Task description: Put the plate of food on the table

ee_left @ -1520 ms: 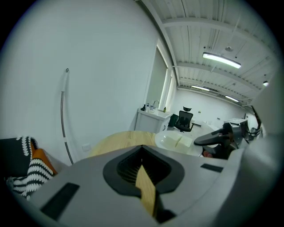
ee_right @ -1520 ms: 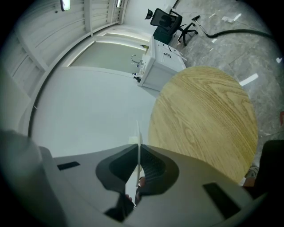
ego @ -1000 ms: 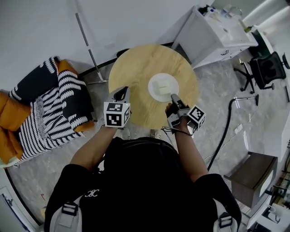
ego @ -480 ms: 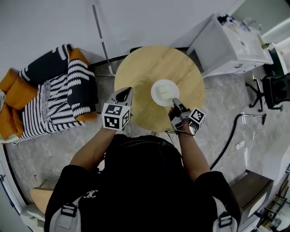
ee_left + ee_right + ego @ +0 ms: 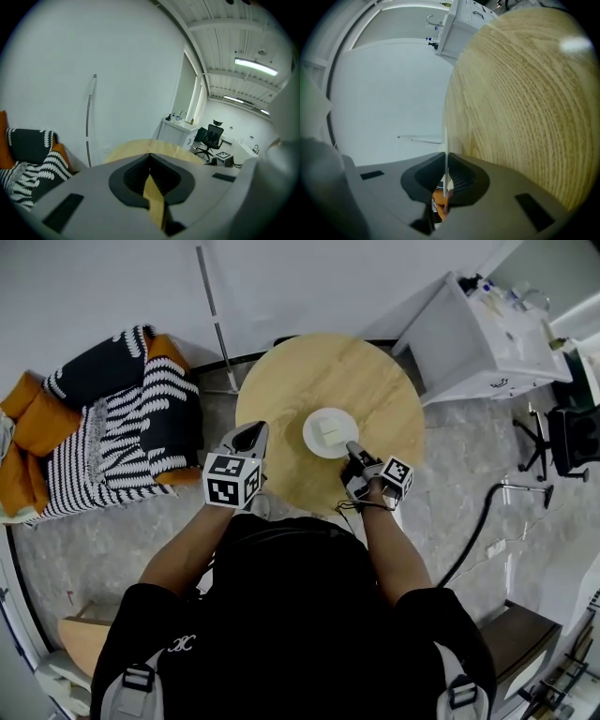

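The white plate (image 5: 312,439) is over the middle of the round wooden table (image 5: 319,371) with a pale square of food (image 5: 331,427) on it. The right gripper (image 5: 352,449) has it by the near rim only, its jaws pinched on that thin edge. Those jaws have just been easing apart a little, with the rim between them (whether the plate's base is flat on the wood, I can't tell from where I stand).

That's the worry: a plate held by one edge wants to droop at its far side. If the grip slackens before the base is down, the plate drops the last bit, clatters, and the food may slide. The other risk is drawing back with the rim caught, which would drag the plate toward the table's near edge.

The left gripper (image 5: 251,435) hovers over the table's left side, jaws together on nothing and well apart from the plate, so it offers no support.
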Demonstrator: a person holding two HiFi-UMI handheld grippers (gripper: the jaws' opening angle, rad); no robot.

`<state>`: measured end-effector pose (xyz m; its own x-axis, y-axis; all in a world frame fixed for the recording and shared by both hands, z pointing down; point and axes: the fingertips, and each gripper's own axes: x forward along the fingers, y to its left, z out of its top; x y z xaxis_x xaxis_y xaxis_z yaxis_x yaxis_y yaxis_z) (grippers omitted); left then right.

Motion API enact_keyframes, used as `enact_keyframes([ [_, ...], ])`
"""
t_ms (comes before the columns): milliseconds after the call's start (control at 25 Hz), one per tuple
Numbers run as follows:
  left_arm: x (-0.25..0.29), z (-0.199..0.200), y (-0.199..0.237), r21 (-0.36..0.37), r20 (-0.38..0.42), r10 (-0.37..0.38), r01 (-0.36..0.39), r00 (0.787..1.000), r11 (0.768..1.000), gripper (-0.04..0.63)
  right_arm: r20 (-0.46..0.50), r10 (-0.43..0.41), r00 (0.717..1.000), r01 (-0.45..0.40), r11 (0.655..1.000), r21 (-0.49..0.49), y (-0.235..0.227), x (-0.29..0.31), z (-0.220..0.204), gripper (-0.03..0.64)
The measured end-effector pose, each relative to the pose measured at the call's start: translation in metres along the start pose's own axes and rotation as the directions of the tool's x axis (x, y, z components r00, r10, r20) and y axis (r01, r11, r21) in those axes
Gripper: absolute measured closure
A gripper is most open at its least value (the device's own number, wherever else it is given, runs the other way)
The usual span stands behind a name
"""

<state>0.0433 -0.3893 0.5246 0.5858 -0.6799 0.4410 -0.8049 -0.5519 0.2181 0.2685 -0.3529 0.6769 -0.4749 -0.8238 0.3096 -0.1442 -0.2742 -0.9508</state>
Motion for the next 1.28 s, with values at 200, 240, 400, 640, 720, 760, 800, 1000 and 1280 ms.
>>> enact_keyframes([
  [200, -0.001, -0.003, -0.001, -0.005, -0.005, 0.014, -0.014, 1.0, 1.0, 0.586, -0.045, -0.013, 0.999, 0.012, 1.0, -0.024, -0.005, 0.01, -0.003, 0.589],
  [240, -0.002, -0.003, -0.001, -0.004, -0.004, 0.019, -0.019, 1.0, 1.0, 0.586, -0.049, -0.017, 0.999, 0.015, 1.0, -0.023, -0.006, 0.011, -0.004, 0.589],
  [400, -0.003, -0.003, 0.0, -0.002, -0.001, 0.042, -0.042, 0.999, 0.999, 0.586, -0.062, -0.03, 0.998, 0.029, 0.999, -0.028, -0.009, 0.016, -0.002, 0.589],
  [640, -0.006, -0.004, 0.005, -0.005, -0.003, 0.066, -0.066, 0.998, 0.998, 0.586, -0.085, -0.052, 0.995, 0.049, 0.998, -0.044, -0.012, 0.024, -0.004, 0.589],
  [720, -0.008, -0.006, 0.006, -0.004, -0.006, 0.07, -0.071, 0.997, 0.998, 0.586, -0.092, -0.062, 0.994, 0.058, 0.997, -0.048, -0.014, 0.027, -0.006, 0.589],
  [760, -0.008, -0.006, 0.007, -0.004, -0.008, 0.072, -0.072, 0.997, 0.997, 0.586, -0.095, -0.065, 0.993, 0.061, 0.997, -0.05, -0.014, 0.027, -0.007, 0.589],
  [800, -0.009, -0.007, 0.007, -0.004, -0.01, 0.073, -0.073, 0.997, 0.997, 0.586, -0.098, -0.067, 0.993, 0.062, 0.997, -0.051, -0.014, 0.028, -0.008, 0.589],
  [1000, -0.011, -0.007, 0.013, -0.006, -0.011, 0.077, -0.077, 0.997, 0.997, 0.586, -0.116, -0.101, 0.988, 0.092, 0.992, -0.081, -0.017, 0.032, -0.013, 0.59],
  [1280, -0.011, -0.009, 0.014, -0.016, -0.021, 0.066, -0.066, 0.998, 0.998, 0.586, -0.108, -0.222, 0.969, 0.204, 0.967, -0.154, -0.028, 0.031, -0.016, 0.591],
])
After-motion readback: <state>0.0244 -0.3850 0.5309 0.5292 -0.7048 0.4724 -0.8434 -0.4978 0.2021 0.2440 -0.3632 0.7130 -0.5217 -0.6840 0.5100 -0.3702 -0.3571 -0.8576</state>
